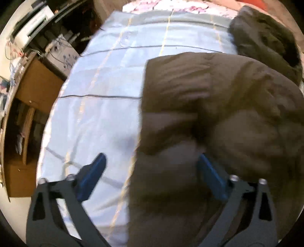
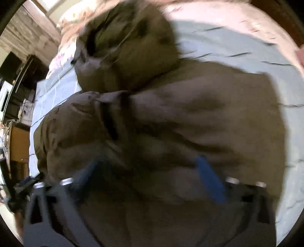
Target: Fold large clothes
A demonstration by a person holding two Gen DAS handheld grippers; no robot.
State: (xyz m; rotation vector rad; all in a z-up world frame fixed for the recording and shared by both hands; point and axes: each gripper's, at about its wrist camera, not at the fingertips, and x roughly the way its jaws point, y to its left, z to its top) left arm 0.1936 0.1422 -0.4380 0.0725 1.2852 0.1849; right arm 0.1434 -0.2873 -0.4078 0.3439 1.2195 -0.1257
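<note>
A large brown padded coat [image 1: 218, 106] lies folded on the light blue bed sheet [image 1: 98, 98]. Its dark hood [image 1: 266, 39] rests at the far right. My left gripper [image 1: 152, 169] hangs open above the coat's left edge: one blue finger [image 1: 95, 174] is over bare sheet, the other over the coat. In the blurred right wrist view the coat [image 2: 180, 117] fills the middle, with the hood [image 2: 125, 47] beyond it. My right gripper [image 2: 150, 171] stands open over the coat's near part, and its pads [image 2: 209, 176] do not press on the fabric.
The bed's left edge drops to a floor with cardboard boxes [image 1: 36, 85] and dark shelving [image 1: 62, 20]. Floral pink bedding [image 1: 163, 5] lies at the head of the bed. Bare sheet [image 2: 285, 171] shows to the right of the coat.
</note>
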